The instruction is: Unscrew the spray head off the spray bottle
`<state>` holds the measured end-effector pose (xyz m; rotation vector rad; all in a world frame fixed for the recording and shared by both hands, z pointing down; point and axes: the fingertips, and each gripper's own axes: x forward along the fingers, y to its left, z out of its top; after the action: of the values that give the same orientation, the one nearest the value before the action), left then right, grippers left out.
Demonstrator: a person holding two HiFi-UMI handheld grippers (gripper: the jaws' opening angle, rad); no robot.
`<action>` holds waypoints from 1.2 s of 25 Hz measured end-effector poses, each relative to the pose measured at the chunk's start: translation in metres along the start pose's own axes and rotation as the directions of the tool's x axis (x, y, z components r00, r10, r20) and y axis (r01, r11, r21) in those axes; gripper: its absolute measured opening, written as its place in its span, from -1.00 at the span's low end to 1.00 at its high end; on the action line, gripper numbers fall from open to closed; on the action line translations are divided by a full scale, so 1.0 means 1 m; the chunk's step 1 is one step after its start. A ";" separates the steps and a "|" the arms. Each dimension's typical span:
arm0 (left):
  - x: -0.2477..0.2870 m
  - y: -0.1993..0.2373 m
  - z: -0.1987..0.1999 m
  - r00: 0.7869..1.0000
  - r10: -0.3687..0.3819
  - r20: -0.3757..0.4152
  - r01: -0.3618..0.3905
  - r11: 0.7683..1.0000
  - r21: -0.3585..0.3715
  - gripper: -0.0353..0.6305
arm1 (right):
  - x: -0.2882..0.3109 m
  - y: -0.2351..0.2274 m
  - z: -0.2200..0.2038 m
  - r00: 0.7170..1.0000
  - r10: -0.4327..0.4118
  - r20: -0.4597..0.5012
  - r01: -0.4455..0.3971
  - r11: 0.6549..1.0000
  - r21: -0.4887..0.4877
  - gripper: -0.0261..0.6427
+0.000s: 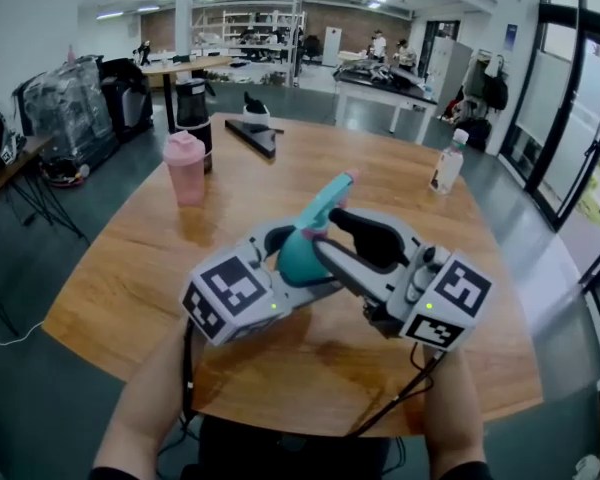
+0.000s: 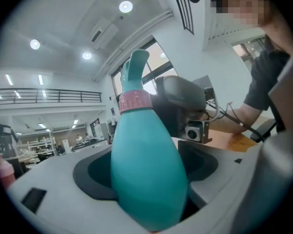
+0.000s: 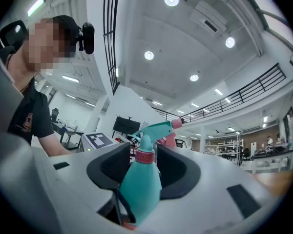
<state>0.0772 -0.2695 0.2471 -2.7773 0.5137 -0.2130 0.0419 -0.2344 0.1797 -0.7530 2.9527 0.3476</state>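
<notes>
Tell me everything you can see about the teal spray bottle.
The spray bottle is teal, plastic by its look: a bulging body, a pink collar and a teal spray head with a pink nozzle, not yet off. It is held tilted above the wooden table. The left gripper clamps its body; the right gripper has its jaws apart on either side of the neck.

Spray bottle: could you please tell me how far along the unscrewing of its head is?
Done: the left tongs grip the teal bottle by its body. In hand: the right tongs stand open around the bottle, not pinching it. To do: the spray head sits on the neck with its pink collar seated, so it has yet to come off.
</notes>
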 end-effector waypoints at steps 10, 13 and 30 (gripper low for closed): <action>-0.009 0.046 -0.012 0.916 0.393 -0.080 -0.391 0.919 0.042 0.29 | 0.014 -0.012 -0.002 0.967 -0.255 -0.002 0.255 0.965 0.054 -0.39; -0.007 0.047 -0.014 0.909 0.407 -0.092 -0.401 0.913 0.072 0.29 | 0.019 -0.016 -0.001 0.958 -0.287 0.023 0.285 0.957 0.062 -0.39; 0.002 -0.007 0.000 0.999 0.050 -0.001 -0.049 0.995 0.082 0.29 | 0.000 0.003 -0.009 0.998 -0.051 0.022 0.051 0.998 -0.033 -0.50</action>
<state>0.0812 -0.2640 0.2496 -2.6816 0.5609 -0.2219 0.0408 -0.2341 0.1890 -0.8216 2.9086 0.3998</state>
